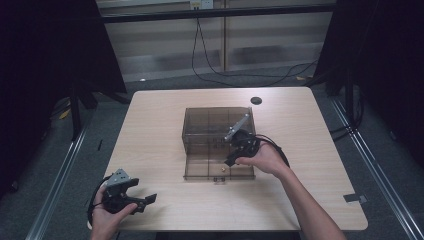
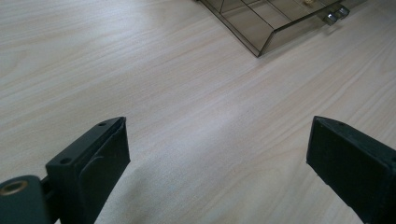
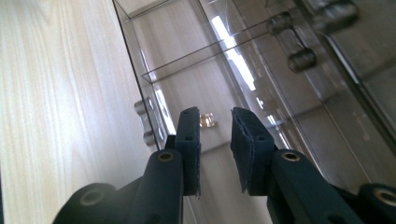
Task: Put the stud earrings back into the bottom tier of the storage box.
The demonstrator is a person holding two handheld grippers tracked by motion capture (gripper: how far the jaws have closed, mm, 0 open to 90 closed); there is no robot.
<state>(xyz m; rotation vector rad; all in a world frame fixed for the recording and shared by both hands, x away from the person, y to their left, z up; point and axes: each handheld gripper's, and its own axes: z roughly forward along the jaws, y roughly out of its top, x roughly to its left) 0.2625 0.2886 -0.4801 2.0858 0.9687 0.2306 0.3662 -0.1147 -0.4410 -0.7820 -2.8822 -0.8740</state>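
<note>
A smoky clear drawer box (image 1: 210, 125) stands mid-table, its bottom drawer (image 1: 200, 167) pulled out toward me. A small brass piece (image 1: 221, 170) lies in the drawer near its front wall. My right gripper (image 1: 231, 161) hangs over the drawer's right part. In the right gripper view it (image 3: 215, 114) is open by a narrow gap with nothing between the jaws, and the brass piece (image 3: 207, 120) lies just beyond the tips. My left gripper (image 1: 144, 191) rests wide open over bare table at the front left, with a corner of the drawer (image 2: 261, 32) far ahead of it (image 2: 217, 149).
The drawer front carries a metal handle (image 3: 144, 122), also seen as the handle (image 2: 336, 14) from the left. A small black disc (image 1: 256, 100) lies at the table's far edge. A grey tape patch (image 1: 354, 198) marks the front right. Cables run across the floor behind.
</note>
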